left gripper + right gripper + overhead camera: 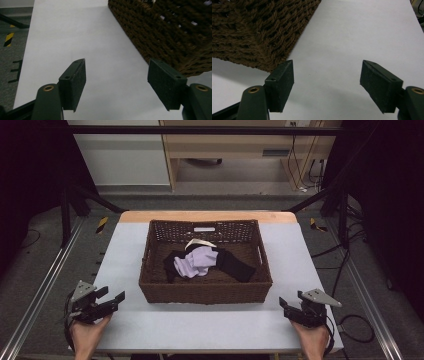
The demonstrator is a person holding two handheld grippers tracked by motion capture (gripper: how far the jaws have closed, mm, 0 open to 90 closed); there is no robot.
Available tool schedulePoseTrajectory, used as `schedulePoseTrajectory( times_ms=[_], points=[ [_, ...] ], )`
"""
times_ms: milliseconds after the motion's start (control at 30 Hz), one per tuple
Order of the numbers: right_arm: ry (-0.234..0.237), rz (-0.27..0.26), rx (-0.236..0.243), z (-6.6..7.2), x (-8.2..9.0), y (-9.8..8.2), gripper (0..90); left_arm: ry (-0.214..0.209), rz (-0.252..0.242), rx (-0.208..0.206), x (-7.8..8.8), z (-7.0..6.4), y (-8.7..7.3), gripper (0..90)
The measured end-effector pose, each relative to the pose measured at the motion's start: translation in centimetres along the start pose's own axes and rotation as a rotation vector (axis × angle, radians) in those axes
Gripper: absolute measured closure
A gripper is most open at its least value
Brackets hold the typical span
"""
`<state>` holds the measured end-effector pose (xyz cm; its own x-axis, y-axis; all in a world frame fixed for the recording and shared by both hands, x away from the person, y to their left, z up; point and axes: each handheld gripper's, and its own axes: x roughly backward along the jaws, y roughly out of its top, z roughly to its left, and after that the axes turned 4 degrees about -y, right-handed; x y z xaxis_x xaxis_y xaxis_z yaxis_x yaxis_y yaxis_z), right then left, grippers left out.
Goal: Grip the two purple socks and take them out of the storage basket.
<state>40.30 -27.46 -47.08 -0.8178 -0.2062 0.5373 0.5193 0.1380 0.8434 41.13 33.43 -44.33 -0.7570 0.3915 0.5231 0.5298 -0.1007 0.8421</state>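
Holding our left hand-held gripper [111, 301] and right hand-held gripper [290, 306] over the white counter [200, 325], we keep both sets of jaws spread and empty. Between and beyond them sits a woven basket [205, 292], containing lilac socks [196, 262] on black cloth [235, 265].

Basket [205, 292] mid-table [200, 330], clothes [200, 262] inside, hand-held grippers flanking near corners.
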Motion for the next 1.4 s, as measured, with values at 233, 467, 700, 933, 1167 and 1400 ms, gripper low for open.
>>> schedulePoseTrajectory(
  times_ms=[233,467,700,933,1167,1400],
  points=[
    [0.003,-0.005,-0.004,-0.1,0.1,0.0,27.0,-0.016,-0.039,0.006,0.6,-0.7,0.8,29.9],
    [-0.008,-0.019,0.004,-0.2,0.2,0.0,27.0,-0.03,-0.084,-0.008,1.5,-1.6,2.1,29.9],
    [-0.007,-0.022,-0.007,-0.3,0.3,0.0,27.0,-0.046,-0.112,-0.029,2.0,-2.5,3.5,29.7],
    [-0.018,-0.019,0.006,-0.2,0.1,0.1,26.4,-0.082,-0.158,-0.047,2.6,-3.6,5.4,30.0],
    [-0.026,-0.014,0.008,-0.2,0.1,0.0,26.1,-0.098,-0.182,-0.08,2.0,-5.1,7.7,30.3],
    [-0.031,-0.017,0.009,-0.2,0.2,0.1,26.2,-0.117,-0.185,-0.096,0.8,-6.4,9.7,30.8]
  ],
)
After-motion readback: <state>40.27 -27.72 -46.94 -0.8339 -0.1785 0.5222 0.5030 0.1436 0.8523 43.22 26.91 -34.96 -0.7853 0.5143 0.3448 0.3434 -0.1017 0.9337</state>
